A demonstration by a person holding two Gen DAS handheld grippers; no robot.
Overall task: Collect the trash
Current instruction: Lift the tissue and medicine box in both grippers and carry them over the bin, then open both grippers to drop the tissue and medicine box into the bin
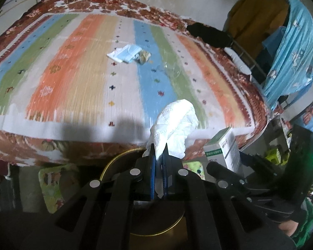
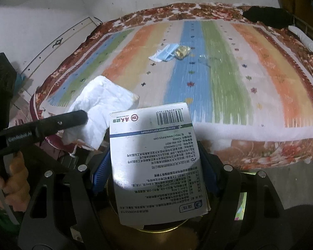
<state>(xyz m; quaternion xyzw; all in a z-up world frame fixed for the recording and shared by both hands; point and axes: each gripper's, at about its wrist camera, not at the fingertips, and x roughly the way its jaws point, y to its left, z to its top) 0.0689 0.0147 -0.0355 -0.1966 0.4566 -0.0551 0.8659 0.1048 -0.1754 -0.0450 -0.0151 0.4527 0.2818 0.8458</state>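
Note:
My left gripper [image 1: 160, 149] is shut on a crumpled white tissue [image 1: 174, 123], held in front of the bed's near edge above a round gold-rimmed bin [image 1: 114, 162]. My right gripper [image 2: 154, 166] is shut on a white medicine box [image 2: 156, 156] with printed text and a barcode, held over the same bin [image 2: 162, 229]. The box also shows in the left wrist view [image 1: 222, 145], and the tissue in the right wrist view [image 2: 102, 108]. On the striped bedspread lie a blue face mask [image 1: 125, 53] [image 2: 163, 53], a gold crumpled wrapper [image 1: 144, 57] [image 2: 182, 51] and a clear plastic scrap [image 1: 171, 68].
The bed [image 1: 73, 83] fills both views. A black cloth [image 1: 210, 34] and a white pillow [image 1: 237, 60] lie at its far right corner. A rack with yellow and blue cloths [image 1: 290, 48] stands right of the bed. A green patterned mat [image 1: 52, 183] lies on the floor.

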